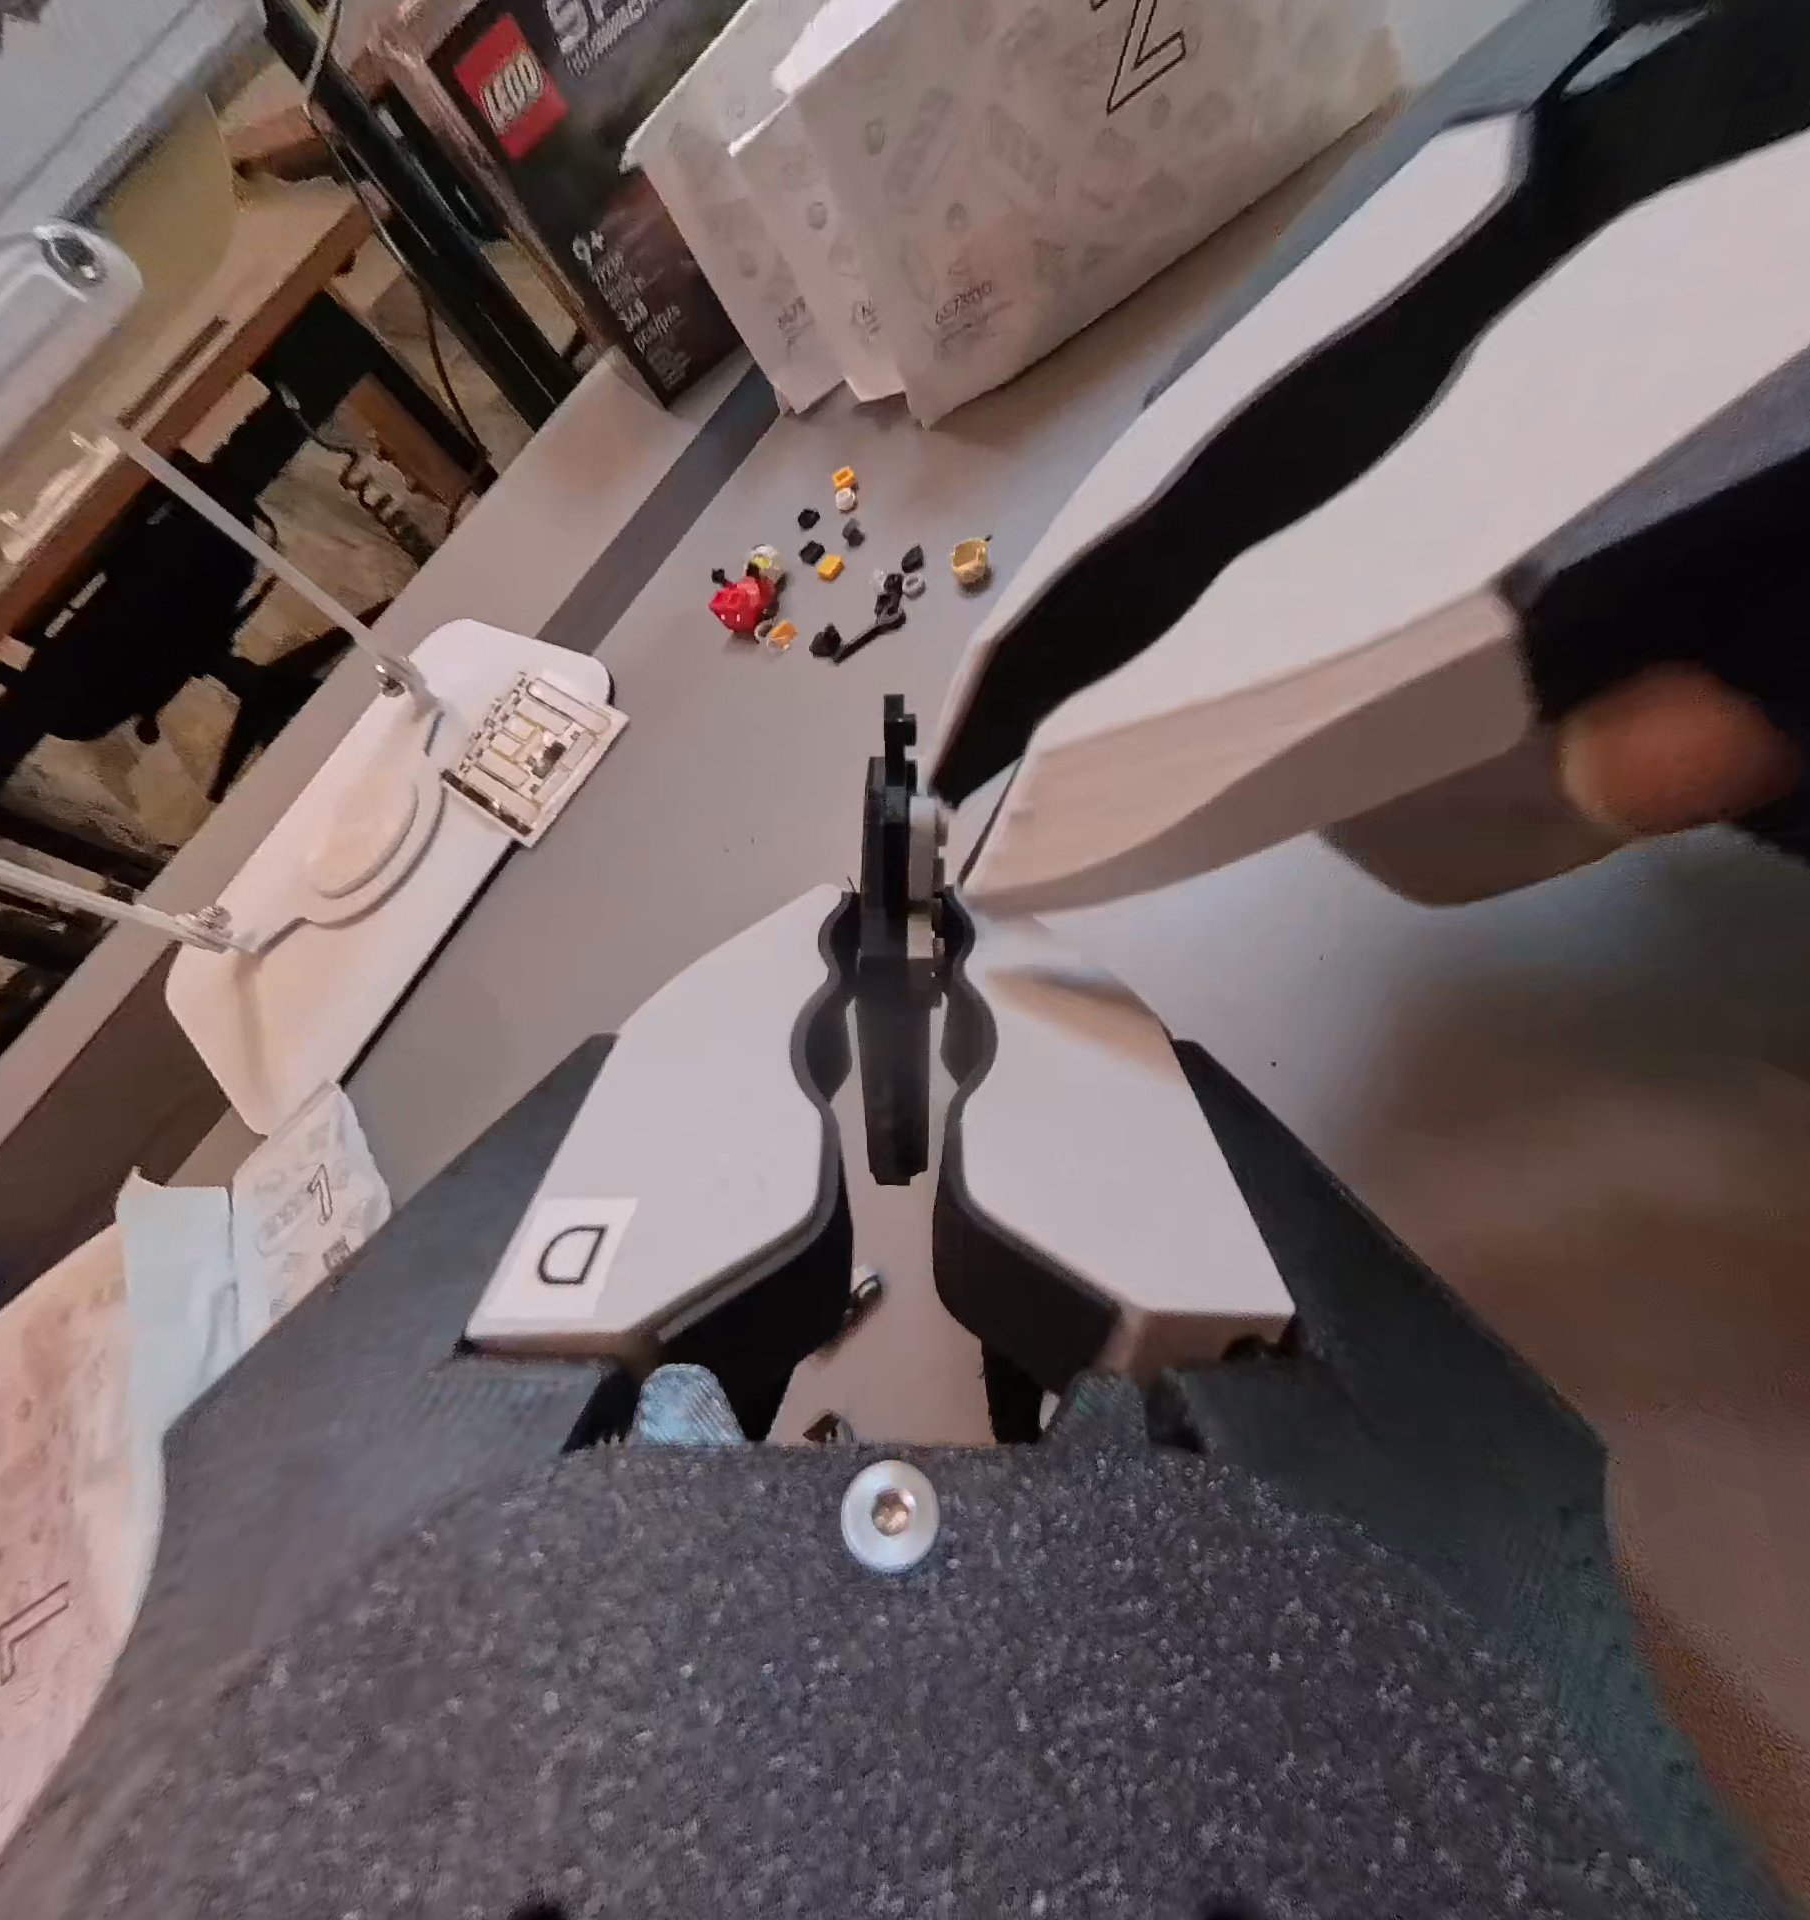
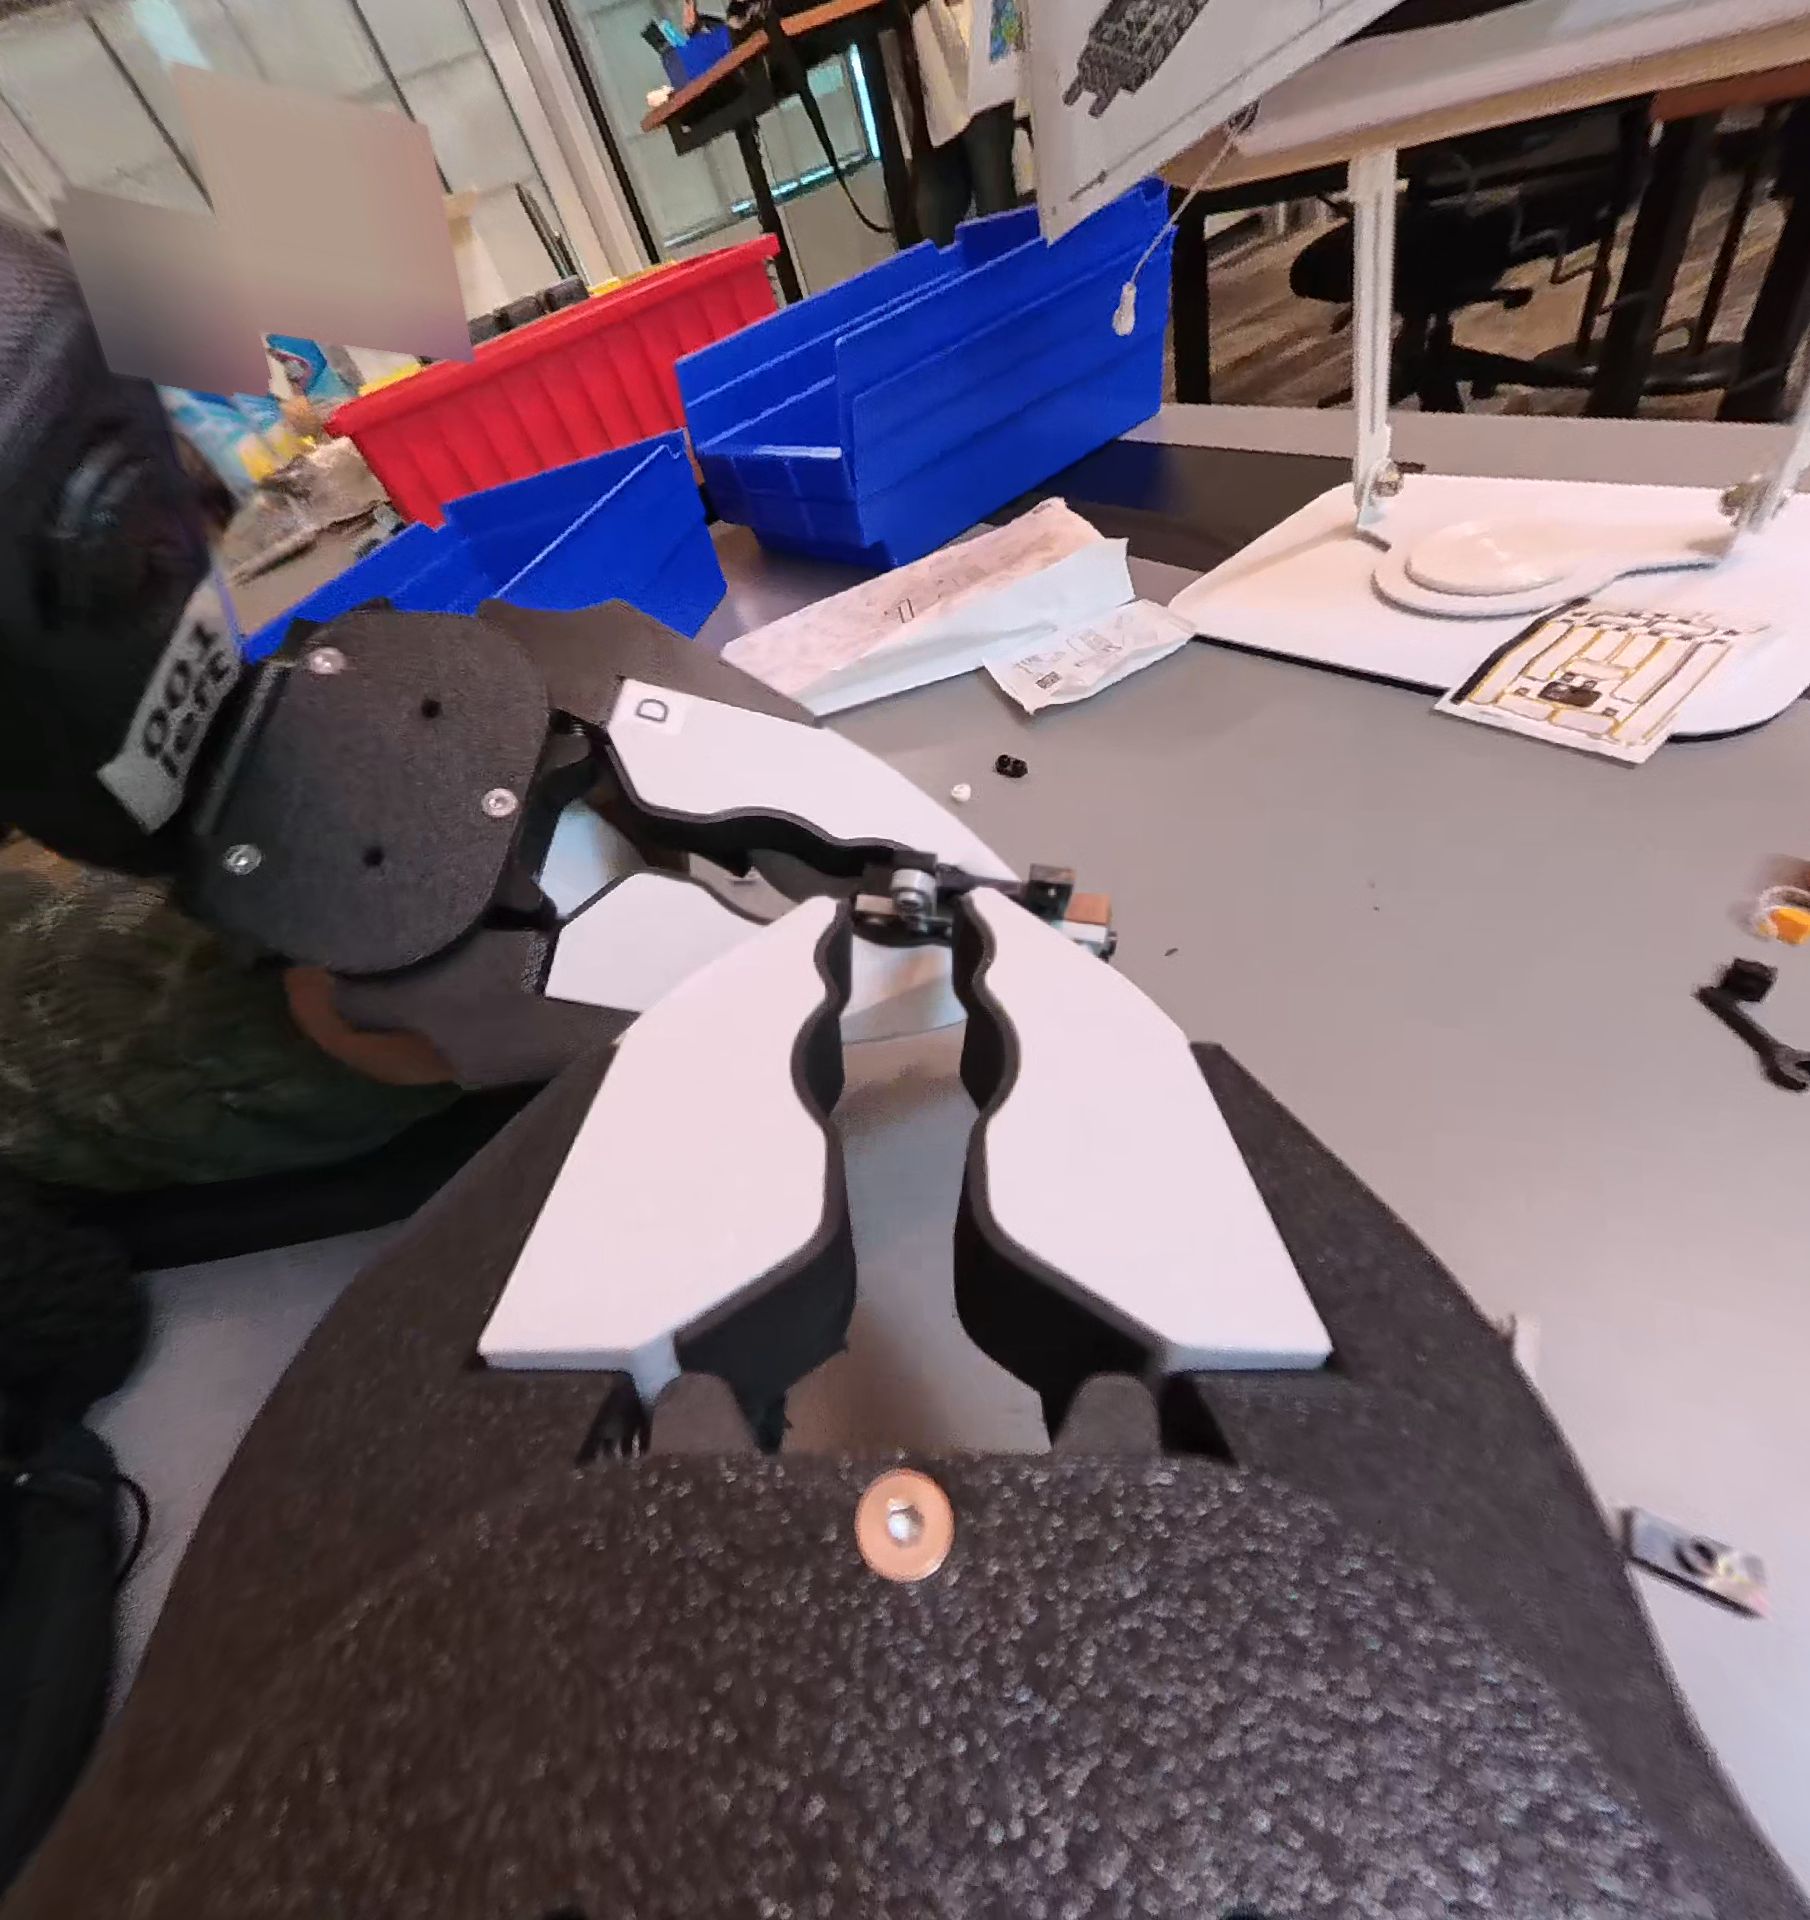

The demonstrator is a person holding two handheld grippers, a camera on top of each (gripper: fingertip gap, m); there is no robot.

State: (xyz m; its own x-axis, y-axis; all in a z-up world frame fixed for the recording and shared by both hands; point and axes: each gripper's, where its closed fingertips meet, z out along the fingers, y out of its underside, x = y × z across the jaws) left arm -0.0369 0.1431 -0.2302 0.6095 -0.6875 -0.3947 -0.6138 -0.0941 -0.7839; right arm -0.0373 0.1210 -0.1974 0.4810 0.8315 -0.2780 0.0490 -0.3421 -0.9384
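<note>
A grey table (image 1: 672, 831) carries scattered small bricks (image 1: 828, 582), white paper bags (image 1: 932, 208), a white stand base (image 2: 1503, 561) and blue bins (image 2: 932, 395); desks stand behind. The left hand-held gripper (image 1: 906, 925) pinches a black brick assembly (image 1: 890, 831). The right hand-held gripper (image 2: 906, 920), narrowly parted, brackets its small grey round piece (image 2: 911, 891).

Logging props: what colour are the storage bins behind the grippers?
Blue bins, plus one red bin; clearest in the right wrist view.
</note>
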